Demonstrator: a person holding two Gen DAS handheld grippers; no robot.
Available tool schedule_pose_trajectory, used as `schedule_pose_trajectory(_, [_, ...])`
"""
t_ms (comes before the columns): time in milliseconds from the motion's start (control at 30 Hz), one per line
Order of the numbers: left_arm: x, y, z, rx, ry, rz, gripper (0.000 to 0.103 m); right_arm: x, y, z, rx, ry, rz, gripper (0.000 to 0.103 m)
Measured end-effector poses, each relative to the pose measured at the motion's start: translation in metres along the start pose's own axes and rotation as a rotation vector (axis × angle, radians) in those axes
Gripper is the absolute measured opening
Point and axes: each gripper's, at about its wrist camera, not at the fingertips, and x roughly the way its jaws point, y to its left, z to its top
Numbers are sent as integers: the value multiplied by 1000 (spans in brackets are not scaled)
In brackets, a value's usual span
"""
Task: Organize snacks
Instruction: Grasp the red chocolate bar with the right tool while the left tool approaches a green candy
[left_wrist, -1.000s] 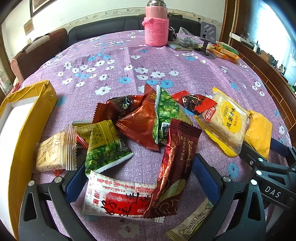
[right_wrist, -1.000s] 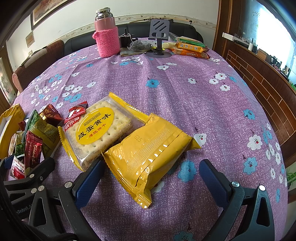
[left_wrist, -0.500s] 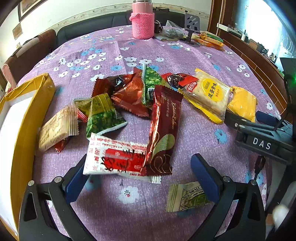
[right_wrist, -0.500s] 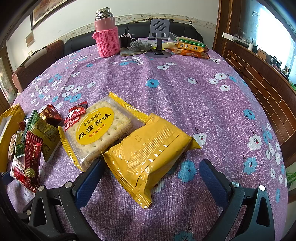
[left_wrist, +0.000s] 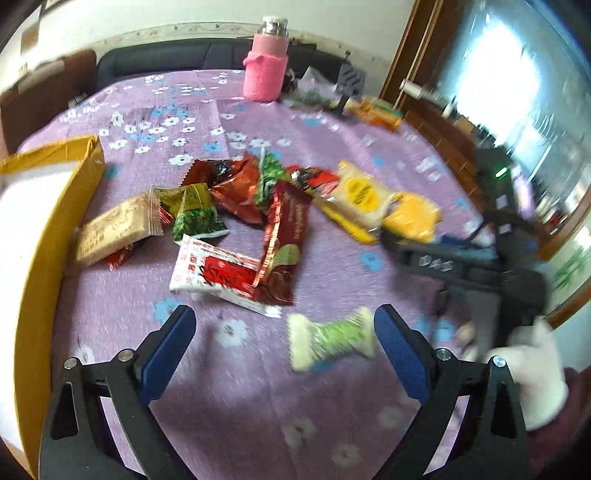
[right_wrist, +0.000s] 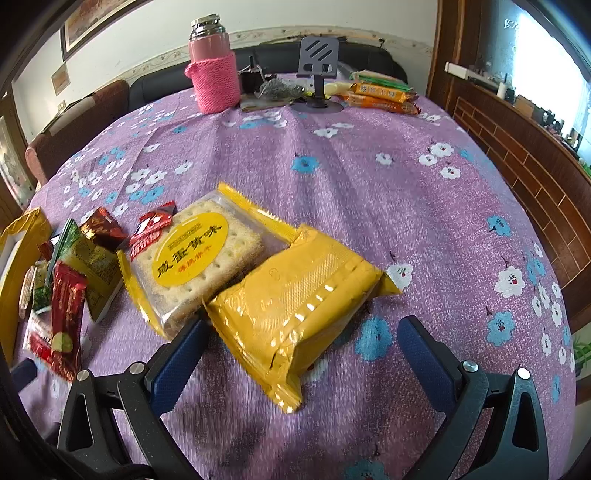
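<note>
A pile of snack packets lies on the purple flowered tablecloth (left_wrist: 258, 387): a red-and-white packet (left_wrist: 218, 271), a dark red bar (left_wrist: 284, 240), a green packet (left_wrist: 195, 218) and a beige one (left_wrist: 114, 229). My left gripper (left_wrist: 280, 321) hovers short of the pile. Its jaws are closing, and a small green-and-white packet (left_wrist: 328, 341) lies between them near the right finger, untouched by the pads. My right gripper (right_wrist: 303, 326) stands open astride a yellow packet (right_wrist: 299, 295), which leans on a cracker packet (right_wrist: 195, 254).
A yellow box (left_wrist: 48, 221) with a white inside stands at the left table edge. At the back are a pink flask (right_wrist: 214, 77), a grey phone stand (right_wrist: 317, 70) and orange packets (right_wrist: 380, 94). A white-gloved hand (left_wrist: 535, 369) holds the right gripper.
The left gripper has drawn back from the pile and risen; the pile now lies farther off, and the small green-and-white packet has come between its fingers. The right gripper has kept still.
</note>
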Motion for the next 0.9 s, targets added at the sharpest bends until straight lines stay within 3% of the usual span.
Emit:
schedule_pose_trajectory(100, [-10, 6, -3, -39, 39, -88, 98, -4, 2, -2, 3, 45, -11, 103])
schedule_pose_trajectory(200, [-20, 5, -6, -4, 19, -74, 98, -6, 3, -5, -14, 69, -5, 103])
schedule_pose_trajectory(333, [-39, 11, -9, -21, -18, -114, 98, -8, 3, -9, -21, 50, -1, 103])
schedule_pose_trajectory(533, [-75, 51, -8, -91, -120, -61, 98, -15, 2, -11, 15, 33, -28, 99])
schedule_pose_trajectory(667, [-91, 86, -9, -162, -171, -14, 98, -48, -7, -18, 52, -63, 8, 97])
schedule_pose_trajectory(767, [-96, 101, -10, -200, -200, 4, 98, -95, -3, -26, 26, -270, 27, 99])
schedule_pose_trajectory(800, [-95, 104, -10, -210, -205, 3, 98, -109, 0, -31, 13, -342, 69, 103])
schedule_pose_trajectory(833, [-93, 105, -11, -217, -201, -1, 98, -112, 3, -31, 4, -355, 112, 103])
schedule_pose_trajectory(900, [-88, 103, -12, -211, -179, -11, 98, -107, 15, -27, -38, -270, 173, 101])
